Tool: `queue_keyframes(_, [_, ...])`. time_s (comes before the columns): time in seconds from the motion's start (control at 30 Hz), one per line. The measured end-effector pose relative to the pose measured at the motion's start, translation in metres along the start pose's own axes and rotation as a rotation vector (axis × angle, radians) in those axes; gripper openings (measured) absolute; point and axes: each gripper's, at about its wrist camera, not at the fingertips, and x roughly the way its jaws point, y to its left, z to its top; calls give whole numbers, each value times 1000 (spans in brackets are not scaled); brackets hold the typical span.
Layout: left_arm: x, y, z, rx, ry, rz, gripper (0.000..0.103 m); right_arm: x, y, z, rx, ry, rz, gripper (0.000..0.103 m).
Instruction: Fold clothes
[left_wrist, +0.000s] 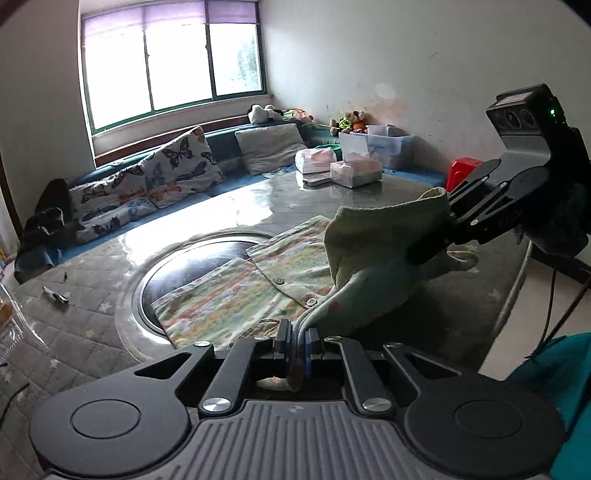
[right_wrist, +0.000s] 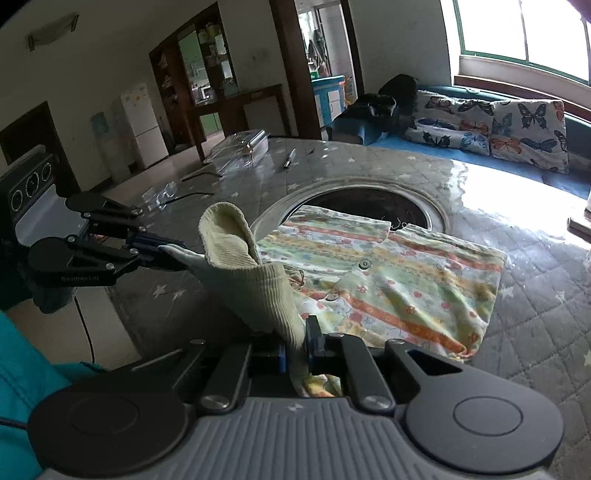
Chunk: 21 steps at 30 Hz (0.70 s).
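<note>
Striped floral garment (right_wrist: 388, 280) lying flat, pale ribbed hem lifting lower left, left gripper (left_wrist: 296, 341) and right gripper (right_wrist: 295, 345) each pinching it.

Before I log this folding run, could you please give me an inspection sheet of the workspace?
Surface: grey quilted table cover with round dark inset.
Job's things: striped pastel buttoned baby garment, far part flat, near ribbed edge lifted.
Clutter: tissue box, clear plastic container, pen.
Grippers: left gripper and right gripper both shut on the garment.
Cables: black cable off the table edge.
Surroundings: butterfly-print cushions, window.
</note>
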Motion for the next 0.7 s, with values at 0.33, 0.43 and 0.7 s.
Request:
queue_keyframes(0.33, [27, 45, 23, -128, -29, 27, 8, 26, -26, 54, -67, -23, -35, 9])
queue_keyframes(0.43, [44, 69, 32, -172, -23, 34, 8, 46, -37, 77, -87, -20, -55, 9])
queue_keyframes(0.7, [115, 142, 38, -335, 92, 78, 8, 132, -78, 121, -80, 25, -108, 9])
